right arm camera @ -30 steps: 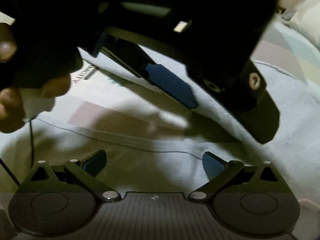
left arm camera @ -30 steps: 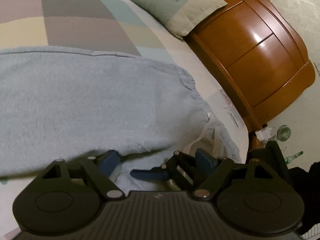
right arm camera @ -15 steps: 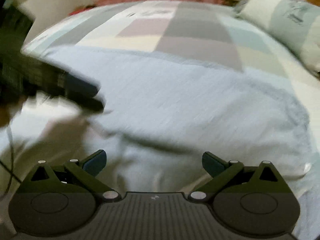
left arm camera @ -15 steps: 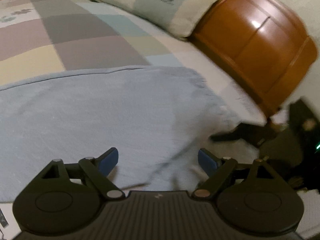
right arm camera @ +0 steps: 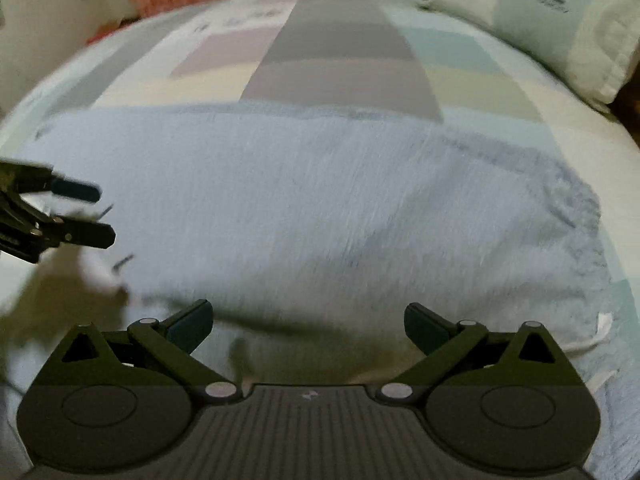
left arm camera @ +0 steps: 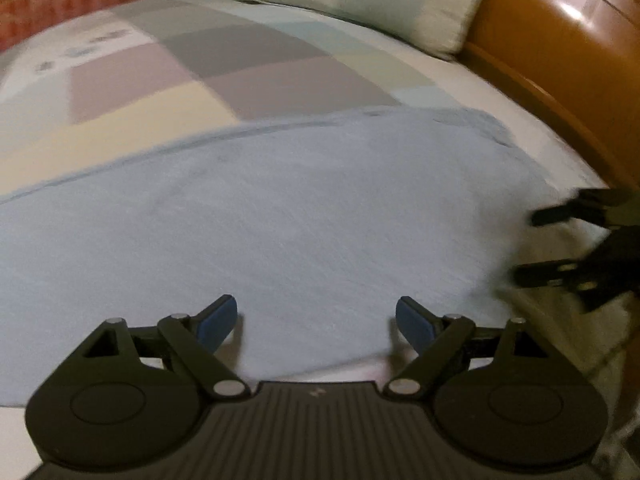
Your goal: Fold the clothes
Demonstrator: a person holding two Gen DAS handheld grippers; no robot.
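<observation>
So I'm between folds right now, I think. The light blue knit sweater (right arm camera: 320, 200) lies spread flat on the bed (right arm camera: 340, 60), on top of the patchwork cover, with the pillow (right arm camera: 560, 12) and the wooden headboard (left arm camera: 560, 60) off to the right. Both my tongs are empty. The left tongs (left arm camera: 316, 320) are spread wide over the near edge of the sweater, nothing between them, and the right tongs (right arm camera: 308, 320) are spread just as wide, hovering over the near hem with nothing pinched either.

Orientation: the sweater's long axis runs left to right across the bed, roughly parallel to the near edge. The ribbed, fuzzy-looking end points right, toward the headboard. There's a white tag (right arm camera: 604, 320) sticking out near the right corner. Frames are pretty blurry, so I can't tell if that end is the hem or the collar.

Next move, my guess: drop both tongs onto the near edge, one per corner, pinch the fabric and carry it over to the far edge.
</observation>
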